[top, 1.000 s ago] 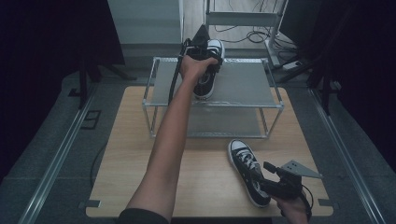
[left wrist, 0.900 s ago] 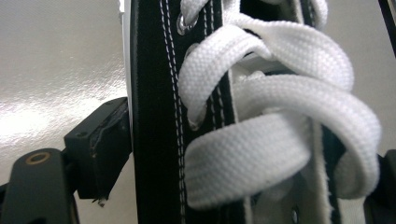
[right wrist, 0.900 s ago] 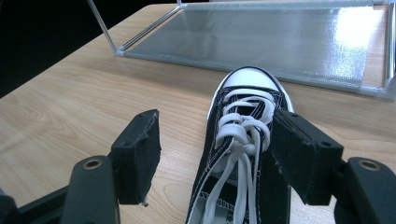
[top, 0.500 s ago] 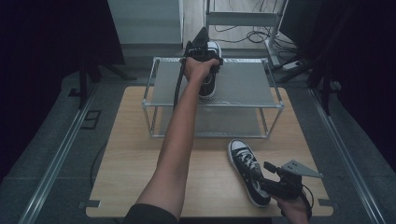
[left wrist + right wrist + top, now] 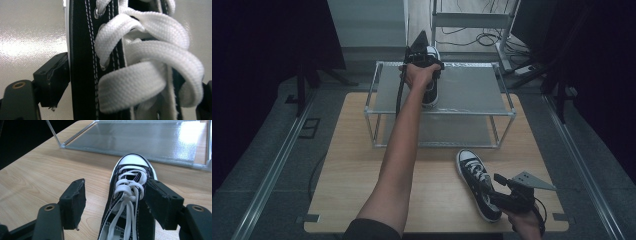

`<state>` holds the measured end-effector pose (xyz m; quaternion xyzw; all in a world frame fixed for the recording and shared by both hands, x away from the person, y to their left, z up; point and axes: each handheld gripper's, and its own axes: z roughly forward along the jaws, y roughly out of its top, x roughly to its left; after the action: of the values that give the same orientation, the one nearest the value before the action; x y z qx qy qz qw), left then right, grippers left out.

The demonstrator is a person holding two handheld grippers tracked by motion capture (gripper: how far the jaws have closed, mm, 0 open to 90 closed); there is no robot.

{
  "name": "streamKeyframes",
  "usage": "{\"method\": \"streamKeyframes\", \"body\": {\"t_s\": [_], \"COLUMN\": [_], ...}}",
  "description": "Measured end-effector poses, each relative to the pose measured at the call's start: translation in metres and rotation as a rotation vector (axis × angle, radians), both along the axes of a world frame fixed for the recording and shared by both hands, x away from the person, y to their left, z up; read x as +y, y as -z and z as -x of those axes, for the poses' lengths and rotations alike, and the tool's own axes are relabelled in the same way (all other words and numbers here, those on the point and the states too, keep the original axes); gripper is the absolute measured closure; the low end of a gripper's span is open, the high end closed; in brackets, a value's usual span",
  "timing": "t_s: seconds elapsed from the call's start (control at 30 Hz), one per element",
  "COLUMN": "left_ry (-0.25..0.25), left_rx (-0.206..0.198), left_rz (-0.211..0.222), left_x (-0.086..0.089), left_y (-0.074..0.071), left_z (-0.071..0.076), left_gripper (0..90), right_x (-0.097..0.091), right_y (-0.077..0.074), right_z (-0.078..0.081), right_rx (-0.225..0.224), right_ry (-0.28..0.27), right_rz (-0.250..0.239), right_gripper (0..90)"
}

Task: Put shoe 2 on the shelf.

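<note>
A black sneaker with white laces (image 5: 430,95) lies on the top shelf of a wire-frame rack (image 5: 472,87), its toe pointing away. My left gripper (image 5: 428,80) comes down on it from above and is shut on it. In the left gripper view the laces (image 5: 140,72) are very close and the left finger (image 5: 51,77) presses the shoe's side. A second matching sneaker (image 5: 477,182) (image 5: 130,202) lies on the wooden table at front right. My right gripper (image 5: 495,189) (image 5: 115,202) stands open astride its laces, with a gap at the left finger (image 5: 75,202).
The rack has a lower shelf (image 5: 140,140) just above the table (image 5: 352,165). The table's front edge runs right below my right hand. Dark stands and cables (image 5: 482,35) stand on the floor behind the rack.
My left hand and the sneaker it holds shifted very slightly on the top shelf. The right gripper and the sneaker on the table have not moved.
</note>
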<state>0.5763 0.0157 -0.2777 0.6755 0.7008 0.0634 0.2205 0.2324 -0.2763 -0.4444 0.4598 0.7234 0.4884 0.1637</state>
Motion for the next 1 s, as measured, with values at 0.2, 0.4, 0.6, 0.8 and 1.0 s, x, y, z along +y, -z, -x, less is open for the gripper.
{"method": "streamKeyframes", "body": {"t_s": [0.2,0.4,0.6,0.8,1.0], "left_ry": [-0.007,-0.013,-0.004,-0.019,-0.015], "left_rx": [0.009,0.021,0.028,0.046,0.042], "left_rz": [-0.007,-0.015,-0.030,-0.016,-0.010], "left_x": [-0.001,-0.001,-0.004,-0.002,-0.003], "left_y": [0.001,0.003,0.003,0.013,0.012], "left_z": [-0.002,-0.003,-0.005,-0.009,-0.010], "left_gripper": [15.1,15.0,14.7,14.7,14.3], "right_x": [-0.001,0.000,0.000,0.002,0.002], "right_y": [0.000,0.000,0.001,0.001,0.004], "right_z": [0.000,0.000,-0.001,-0.001,-0.003], "right_rx": [0.001,0.001,0.001,0.002,0.013], "right_ry": [0.003,0.003,0.000,-0.002,-0.008], "right_rz": [-0.002,-0.002,0.001,0.002,0.005], "right_gripper": [33.3,33.3,33.2,33.2,33.2]}}
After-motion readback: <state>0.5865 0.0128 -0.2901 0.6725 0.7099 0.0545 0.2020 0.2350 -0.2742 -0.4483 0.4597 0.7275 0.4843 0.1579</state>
